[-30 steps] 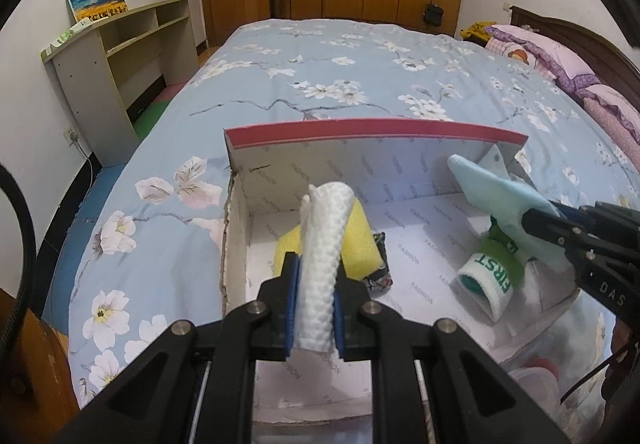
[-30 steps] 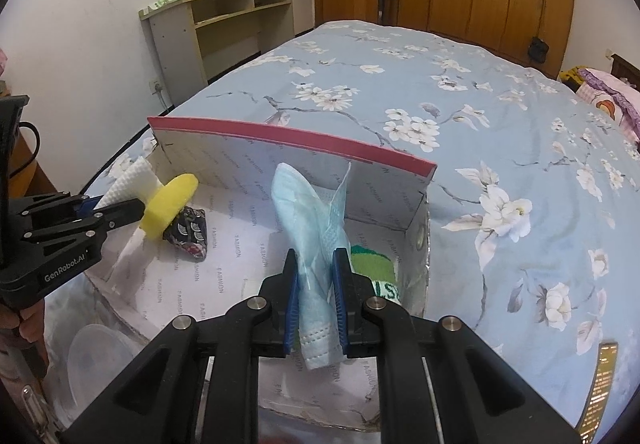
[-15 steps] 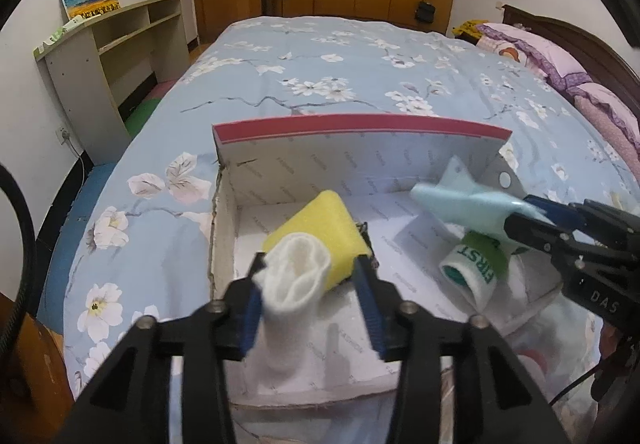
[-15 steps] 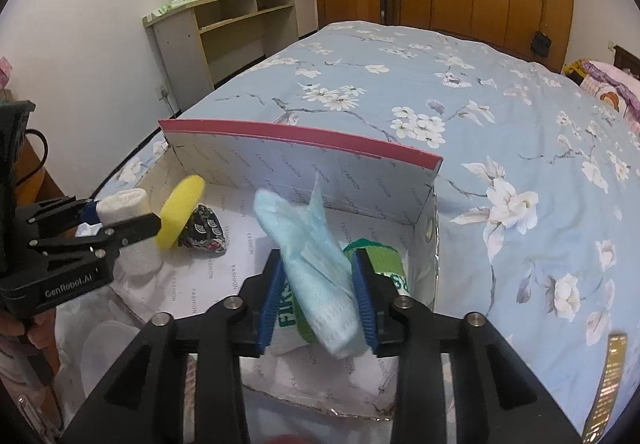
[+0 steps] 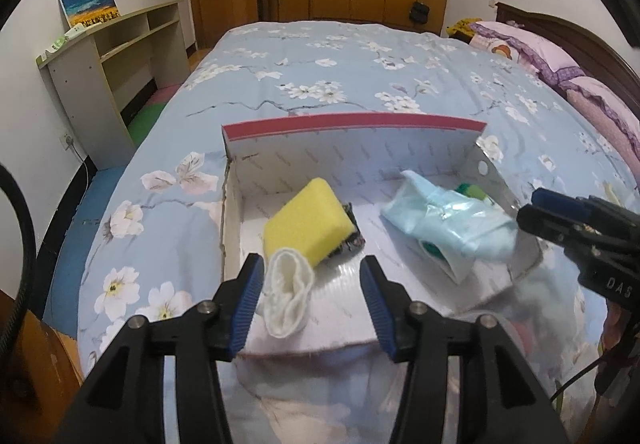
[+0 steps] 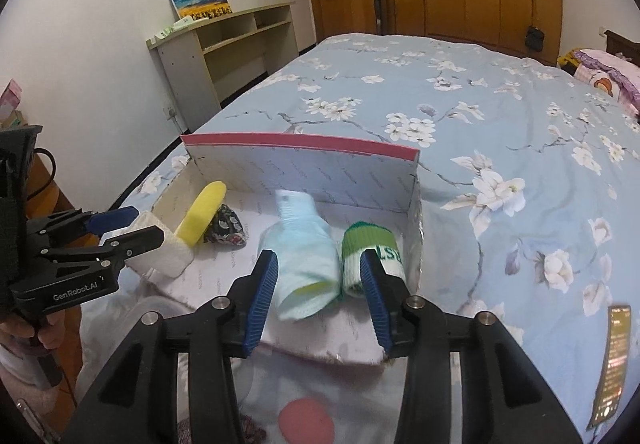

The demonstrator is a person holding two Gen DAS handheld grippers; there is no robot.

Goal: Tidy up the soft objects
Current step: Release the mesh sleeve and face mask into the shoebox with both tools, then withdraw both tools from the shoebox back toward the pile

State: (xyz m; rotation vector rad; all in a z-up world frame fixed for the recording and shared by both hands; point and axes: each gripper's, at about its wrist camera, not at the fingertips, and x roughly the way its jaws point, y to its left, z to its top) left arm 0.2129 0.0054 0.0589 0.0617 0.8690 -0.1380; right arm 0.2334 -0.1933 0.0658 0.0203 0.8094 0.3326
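Box on bed holds five soft items. A dark patterned pouch is mostly hidden behind the one yellow sponge. White roll, blue mask, green sock reading "LS", cut off. Left gripper and right gripper are both spread, released. The left's body reads "GenRobot.AI".

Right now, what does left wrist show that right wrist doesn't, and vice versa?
Left wrist only: the yellow sponge's broad flat face, and the purple pillows against the dark headboard.

Right wrist only: the patterned dark pouch in plain sight beside the sponge, the green-and-white sock nearly whole, and a phone lying on the bedspread.

Both: the shoebox, white sock, light blue cloth, and both the left gripper and right gripper with jaws open, holding nothing.
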